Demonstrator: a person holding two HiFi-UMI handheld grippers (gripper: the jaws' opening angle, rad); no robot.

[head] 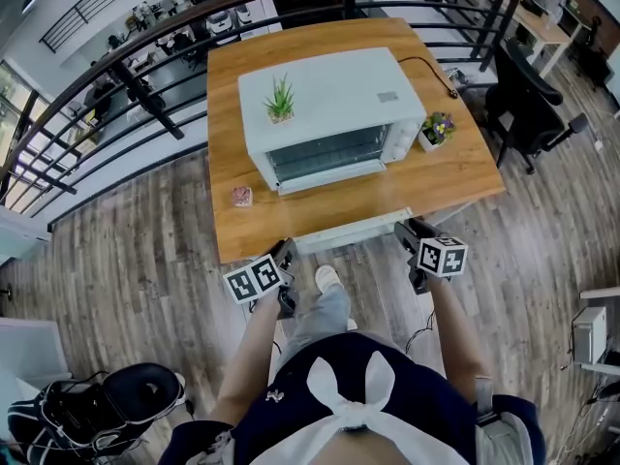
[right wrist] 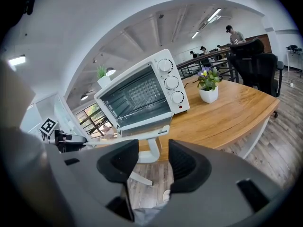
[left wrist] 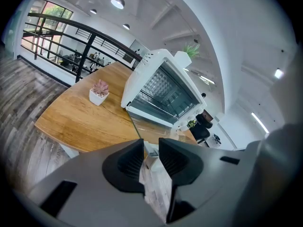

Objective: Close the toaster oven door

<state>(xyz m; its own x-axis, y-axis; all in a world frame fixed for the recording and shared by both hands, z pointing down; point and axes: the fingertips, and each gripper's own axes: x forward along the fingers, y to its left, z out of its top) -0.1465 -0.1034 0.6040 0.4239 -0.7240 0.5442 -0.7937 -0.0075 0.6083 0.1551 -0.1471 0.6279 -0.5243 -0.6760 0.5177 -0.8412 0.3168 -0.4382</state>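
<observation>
Wood table point(head: 225, 143) w/ toaster oven point(head: 339, 95), plank floor point(head: 126, 250), railing point(head: 145, 100)

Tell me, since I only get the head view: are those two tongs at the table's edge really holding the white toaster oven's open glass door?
Observer: The left gripper view shows the left tongs closed on one end of the white door handle.
Operator: And the right ones?
Observer: The right tongs stand open. The handle's curved white post shows in the gap, with neither pad pressing on it.
Operator: Is anything inside?
Observer: The right gripper view looks into the white toaster oven: there is a wire rack, and I see no food on it.
</observation>
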